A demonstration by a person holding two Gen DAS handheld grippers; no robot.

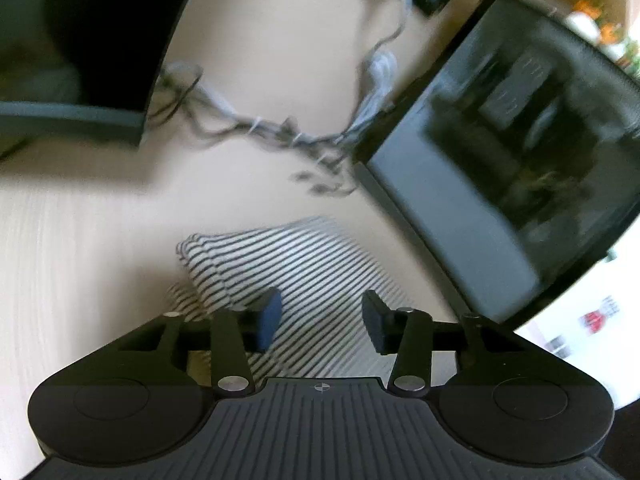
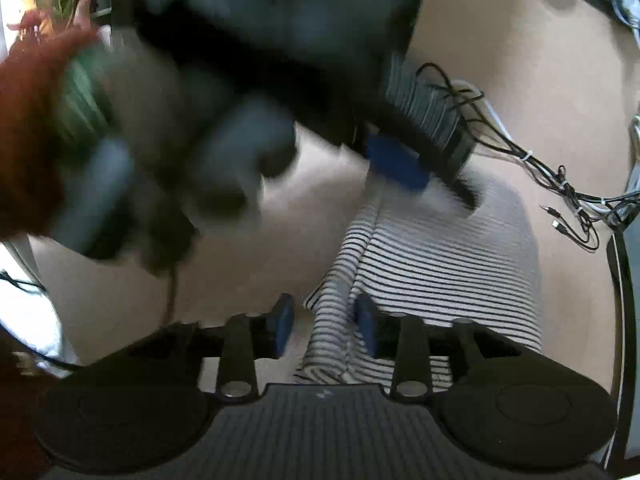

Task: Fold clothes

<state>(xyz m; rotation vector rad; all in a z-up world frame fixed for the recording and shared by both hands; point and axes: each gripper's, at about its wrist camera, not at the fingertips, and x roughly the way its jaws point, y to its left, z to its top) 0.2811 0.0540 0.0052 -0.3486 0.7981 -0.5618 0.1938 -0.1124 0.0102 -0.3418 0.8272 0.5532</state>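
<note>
A pale wooden table (image 1: 80, 240) fills most of both views. On it lies a black-and-white striped garment (image 1: 304, 272), folded into a compact shape, with a doubled edge running along one side. To one side of the garment stands a dark monitor (image 1: 500, 168), its screen reflecting the room, and a second dark screen (image 1: 88, 32) sits further back on the other side. A tangle of black and white cables (image 1: 280, 132) trails across the table between the two screens, well apart from the cloth. The left gripper (image 1: 320, 320) hovers over the garment with its blue-padded jaws spread wide and nothing between them; in the right wrist view it (image 2: 400, 160) appears blurred above the far edge of the cloth. The right gripper (image 2: 326, 328) sits at the near end of the garment, jaws moderately apart and straddling the doubled striped edge without pressing on it. A blurred hand (image 2: 180, 152) holds the left gripper's handle.
</note>
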